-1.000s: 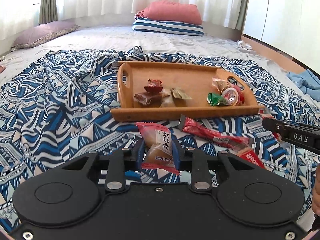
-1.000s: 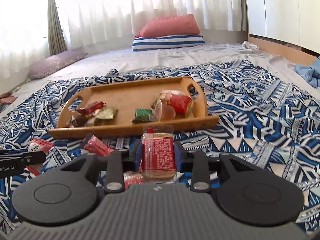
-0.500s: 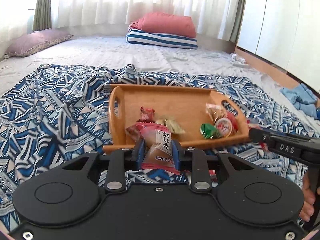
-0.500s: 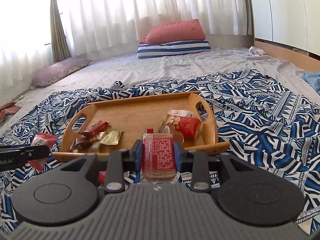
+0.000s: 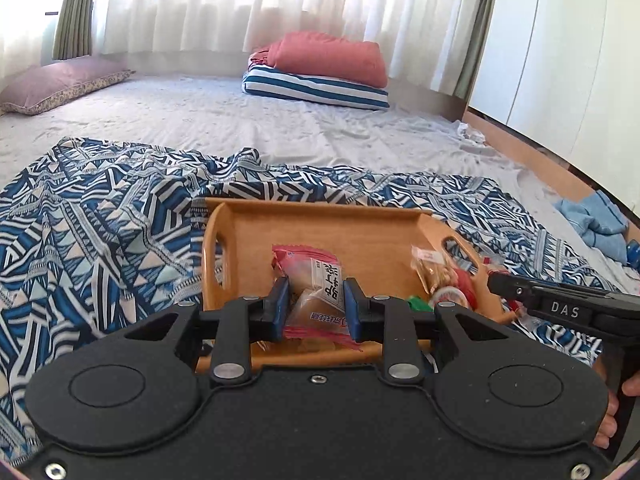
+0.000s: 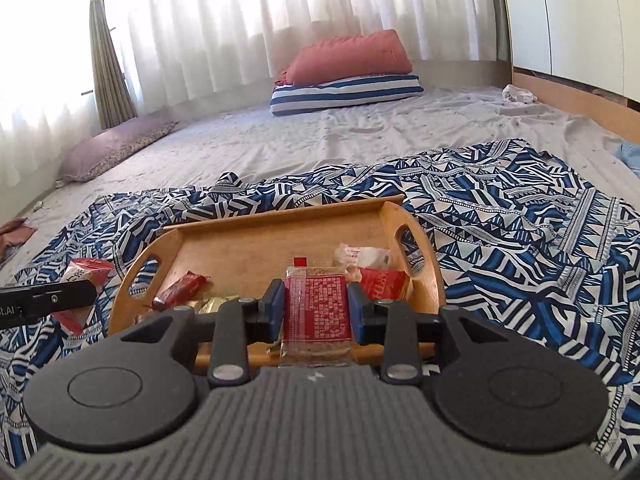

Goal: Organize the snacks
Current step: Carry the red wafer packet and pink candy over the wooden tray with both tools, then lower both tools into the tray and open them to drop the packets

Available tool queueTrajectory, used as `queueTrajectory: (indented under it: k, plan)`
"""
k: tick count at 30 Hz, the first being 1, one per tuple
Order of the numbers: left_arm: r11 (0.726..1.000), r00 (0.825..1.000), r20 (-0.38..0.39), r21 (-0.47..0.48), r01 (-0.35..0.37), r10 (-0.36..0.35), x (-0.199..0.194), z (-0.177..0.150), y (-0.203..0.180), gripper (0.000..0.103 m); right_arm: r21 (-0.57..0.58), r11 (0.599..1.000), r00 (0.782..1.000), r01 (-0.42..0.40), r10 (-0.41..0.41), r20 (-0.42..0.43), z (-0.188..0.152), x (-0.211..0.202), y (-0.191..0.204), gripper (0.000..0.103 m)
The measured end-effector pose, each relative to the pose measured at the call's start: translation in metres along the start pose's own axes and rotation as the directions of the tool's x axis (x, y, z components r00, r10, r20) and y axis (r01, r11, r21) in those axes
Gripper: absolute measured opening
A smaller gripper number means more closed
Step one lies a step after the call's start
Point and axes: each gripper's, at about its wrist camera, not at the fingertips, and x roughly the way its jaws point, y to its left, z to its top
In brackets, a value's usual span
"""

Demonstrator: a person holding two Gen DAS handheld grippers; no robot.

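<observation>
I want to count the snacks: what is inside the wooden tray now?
In the wooden tray lie a red candy bar, gold-wrapped sweets and a red packet under a clear one. The gripper bodies and their held snacks hide the tray's near part.

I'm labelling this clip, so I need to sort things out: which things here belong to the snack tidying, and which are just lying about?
Job: wooden tray; pastry packet in left gripper; red cracker packet in right gripper; red candy bar.
Lying about: striped pillow; red cushion; patterned blanket.
</observation>
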Motion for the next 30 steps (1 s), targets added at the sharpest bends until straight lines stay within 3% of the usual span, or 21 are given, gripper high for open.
queueTrajectory:
  k: [13,30]
  plan:
    - [0.998,0.998,-0.056,-0.063,0.007,-0.010,0.063,0.037,0.032,0.027,0.018,1.000,0.999,-0.017,0.018,-0.051,0.029,0.050,0.004,0.038]
    - [0.998,0.988,-0.151,-0.060,-0.029,0.020,0.146,0.035,0.042,0.027,-0.027,1.000,0.989,0.015,-0.019,-0.144,0.030,0.119,0.027,0.038]
